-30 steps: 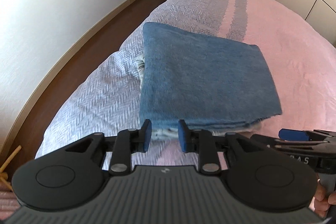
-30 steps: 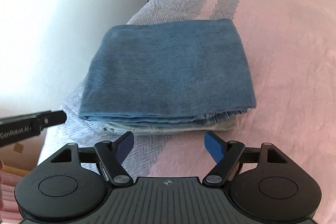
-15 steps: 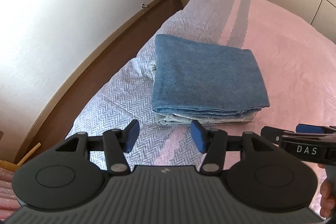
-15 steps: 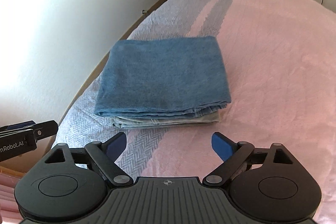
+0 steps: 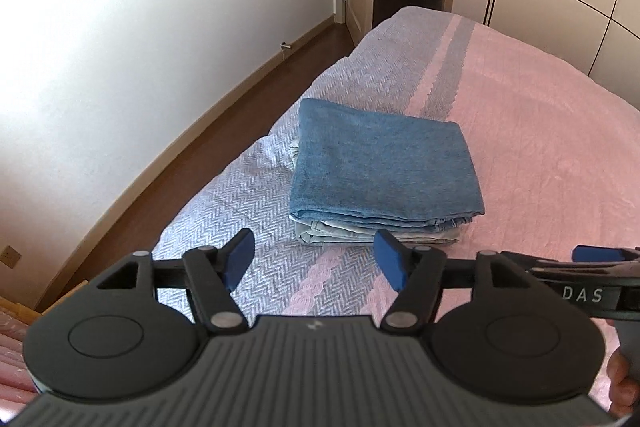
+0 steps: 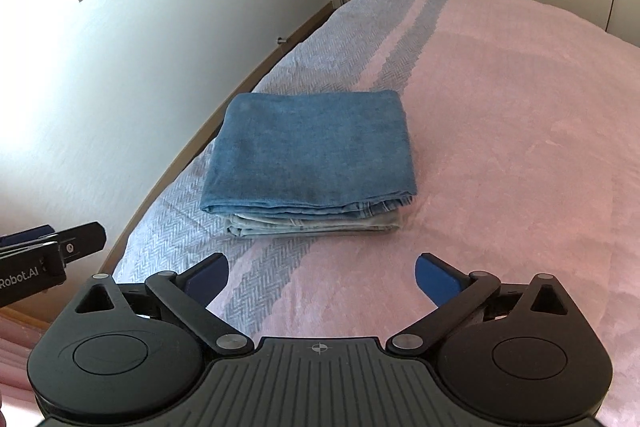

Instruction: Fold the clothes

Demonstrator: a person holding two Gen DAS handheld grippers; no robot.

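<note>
You could read "DAS" on the right gripper [image 5: 592, 267], and "Robot.AI" on the left gripper [image 6: 48, 255].

folded clothes [image 5: 384, 171] stacked on bed [image 5: 540, 131], wall [image 5: 140, 47] left

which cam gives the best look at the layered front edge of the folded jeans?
Right wrist: the folded jeans sit centred and their stacked front edge shows whole between the open fingers. Left wrist shows the same stack more from the side, its lower right layers partly behind a blue fingertip.
</note>
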